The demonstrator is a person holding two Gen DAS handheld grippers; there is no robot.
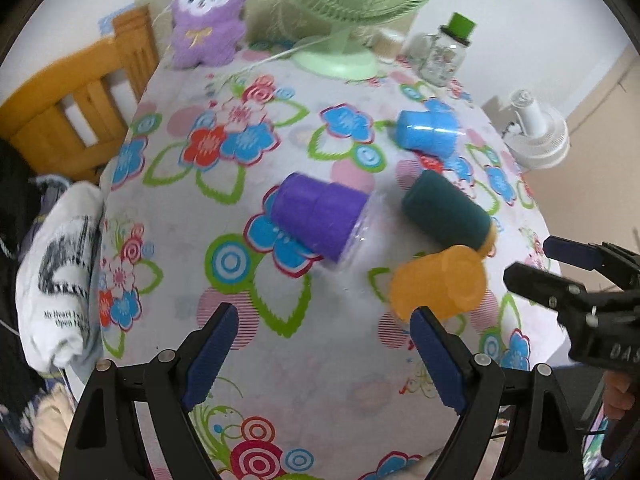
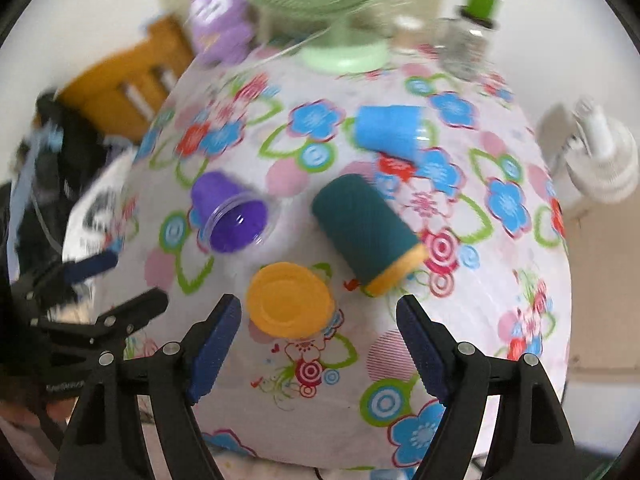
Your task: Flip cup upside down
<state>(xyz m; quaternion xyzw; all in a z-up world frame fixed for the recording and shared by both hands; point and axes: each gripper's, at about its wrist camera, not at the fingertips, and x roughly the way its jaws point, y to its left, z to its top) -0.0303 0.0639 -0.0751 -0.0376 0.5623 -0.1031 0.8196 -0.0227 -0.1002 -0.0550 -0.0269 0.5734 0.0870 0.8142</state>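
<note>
Both grippers hover above the flowered tablecloth (image 1: 328, 380) with fingers spread wide and nothing between them. Left gripper (image 1: 324, 344) faces the purple cup (image 1: 320, 216), which lies on its side, mouth toward the right gripper's camera. Right gripper (image 2: 320, 336) faces the orange cup (image 2: 290, 300), just beyond its fingertips; in the left view this cup (image 1: 438, 284) looks tilted, and the frames do not show whether it stands upside down or lies on its side.

Just beside the orange cup lies the dark green cup (image 2: 362, 226) on its side, with an orange rim at its near end. Farther back, the blue cup (image 2: 390, 130) also lies on its side, well apart from the others.

At the table's far edge stand a green fan (image 1: 340, 56), a purple plush toy (image 1: 208, 20) and a glass jar with a green lid (image 1: 448, 52). A wooden chair (image 1: 72, 104) stands beside the table.
</note>
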